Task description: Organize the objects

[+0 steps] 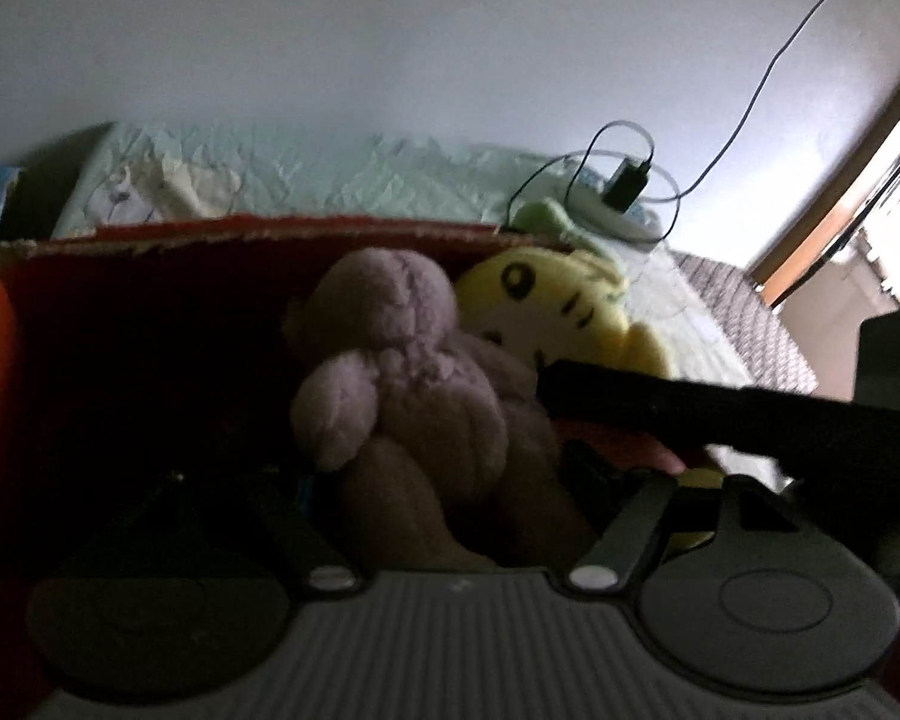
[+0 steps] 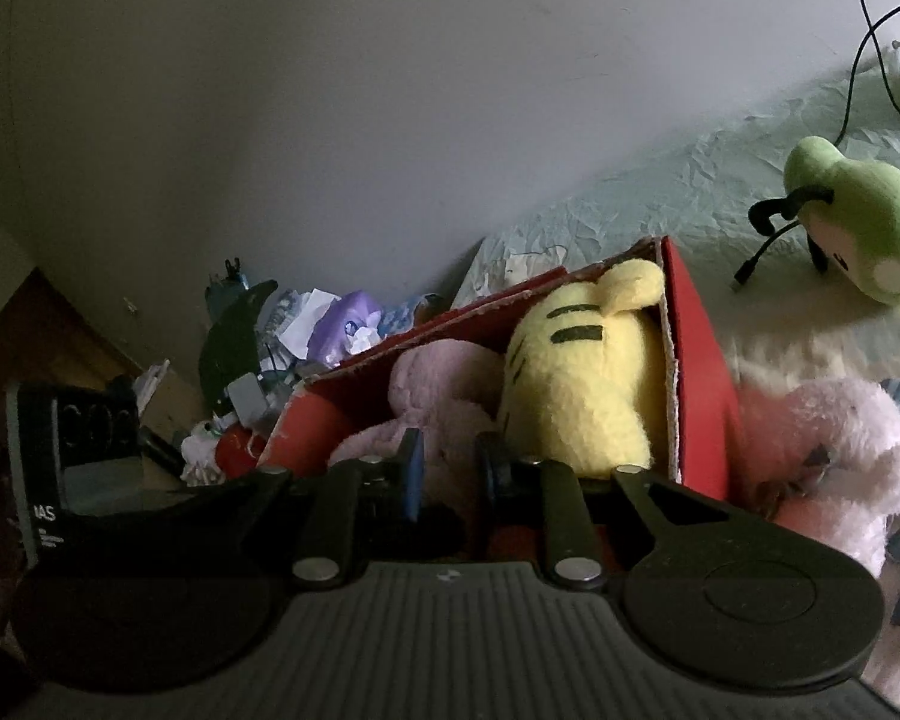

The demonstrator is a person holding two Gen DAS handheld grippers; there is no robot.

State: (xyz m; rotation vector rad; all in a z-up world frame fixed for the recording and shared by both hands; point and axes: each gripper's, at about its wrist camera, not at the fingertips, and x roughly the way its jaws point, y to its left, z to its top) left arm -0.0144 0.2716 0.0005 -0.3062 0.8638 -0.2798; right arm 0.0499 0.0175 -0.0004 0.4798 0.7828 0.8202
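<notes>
Bedspread (image 2: 660,192), pale green and crinkled, covers the bed that carries everything noted here. Red cardboard box (image 2: 699,360) rests on it, top open, rims ragged. Inside the box, a yellow striped plush (image 2: 576,384) sits against the right-hand wall as the right wrist view shows it, and a mauve plush bear (image 1: 402,372) presses against it on the other side. A pink plush (image 2: 834,456) lies on the bed outside the box, touching the red wall. A green plush (image 2: 864,228) lies well apart, farther up the bed, with a black cable (image 2: 774,222) looped at it. Right tongs (image 2: 447,468) are partly parted over the box, blue-lined fingers either side of the bear's pale fur; whether they grip it cannot be told. Left tongs (image 1: 450,516) are low in the box with the bear between them; fingers lost in shadow, state cannot be told. Charger (image 1: 627,183) rests near the wall.
</notes>
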